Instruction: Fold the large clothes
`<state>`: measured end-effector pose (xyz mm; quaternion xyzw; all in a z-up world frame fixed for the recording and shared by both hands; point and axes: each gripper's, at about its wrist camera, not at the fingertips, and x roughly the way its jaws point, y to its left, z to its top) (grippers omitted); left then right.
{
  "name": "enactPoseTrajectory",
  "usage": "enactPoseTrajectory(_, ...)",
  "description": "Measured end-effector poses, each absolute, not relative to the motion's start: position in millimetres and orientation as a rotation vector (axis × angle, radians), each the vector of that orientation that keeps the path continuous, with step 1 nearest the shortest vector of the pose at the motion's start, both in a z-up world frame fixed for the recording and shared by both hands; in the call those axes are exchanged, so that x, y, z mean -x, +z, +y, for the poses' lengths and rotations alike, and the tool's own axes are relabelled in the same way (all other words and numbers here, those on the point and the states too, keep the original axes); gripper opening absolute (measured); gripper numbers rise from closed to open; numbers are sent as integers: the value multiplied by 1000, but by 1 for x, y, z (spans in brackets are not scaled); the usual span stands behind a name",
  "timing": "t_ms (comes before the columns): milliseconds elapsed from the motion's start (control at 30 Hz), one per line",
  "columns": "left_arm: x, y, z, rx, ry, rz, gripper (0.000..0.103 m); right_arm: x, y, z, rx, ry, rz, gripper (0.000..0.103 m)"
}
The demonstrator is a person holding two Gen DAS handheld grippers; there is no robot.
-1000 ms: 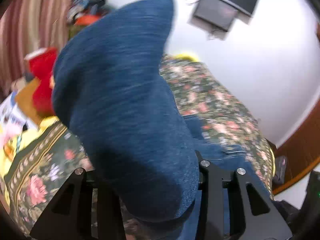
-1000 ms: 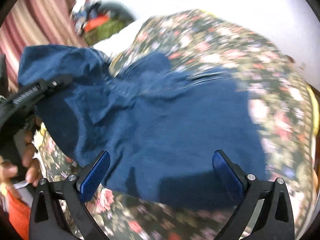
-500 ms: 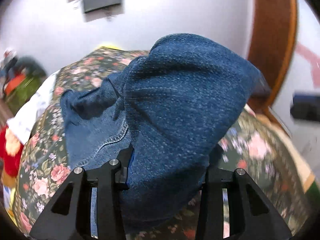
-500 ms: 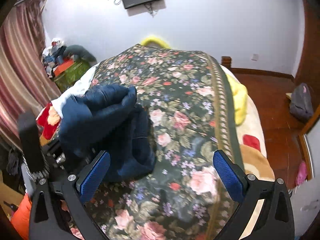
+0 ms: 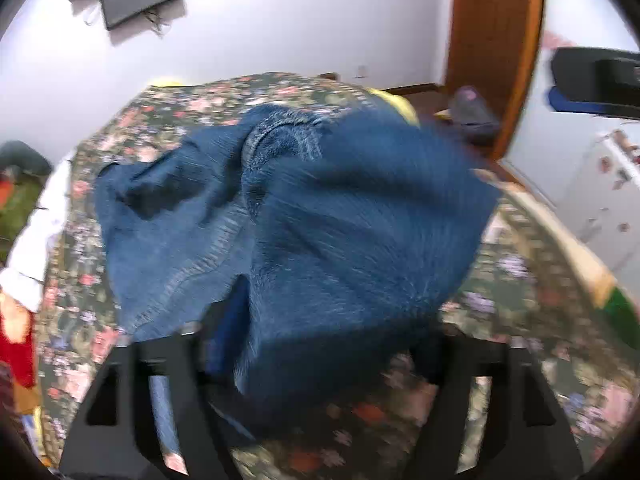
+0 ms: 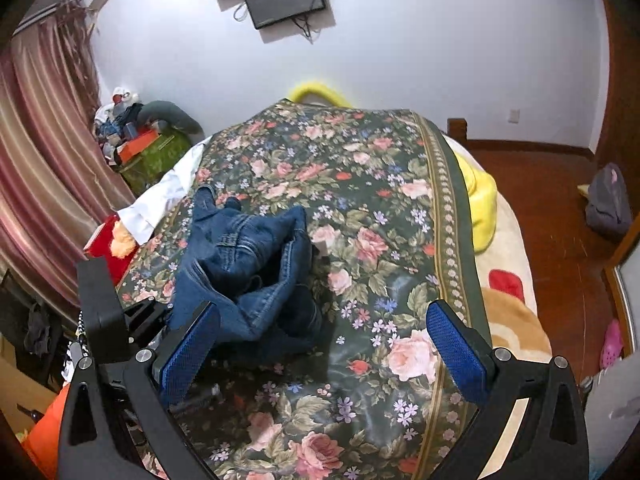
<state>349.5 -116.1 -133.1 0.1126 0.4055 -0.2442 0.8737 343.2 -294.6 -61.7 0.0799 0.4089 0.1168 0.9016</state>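
Across the left half of the floral bedspread (image 6: 360, 208) lies a pair of blue jeans (image 6: 244, 276), bunched into a rumpled heap with the stitched waistband and seams turned up, near the bed's edge closest to the person. From the left wrist view the denim (image 5: 320, 220) fills most of the frame, a thick fold draped between the fingers of the left gripper (image 5: 316, 356), whose jaws are opening around it; the picture is blurred, and the pads do not appear to press on the cloth. The right gripper (image 6: 320, 340) hangs above bare bedspread just beside the heap, its blue pads (image 6: 456, 344) spread wide with nothing between them. Denim of this kind is likely heavy and fairly stiff for cloth: it should hold a crease well and not slide much on the spread, but layered folds are bulky and may spring open. A sound hold would seem to be the waistband or a leg hem, where doubled stitching gives a firm edge, one gripper at each corner to spread the garment flat.
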Motion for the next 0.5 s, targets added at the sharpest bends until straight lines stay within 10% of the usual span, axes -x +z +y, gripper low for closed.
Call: enactPoseTrajectory(500,-340,-93,11,-36,-228,830,87,-363,-67,-222,-106,374,888,103)
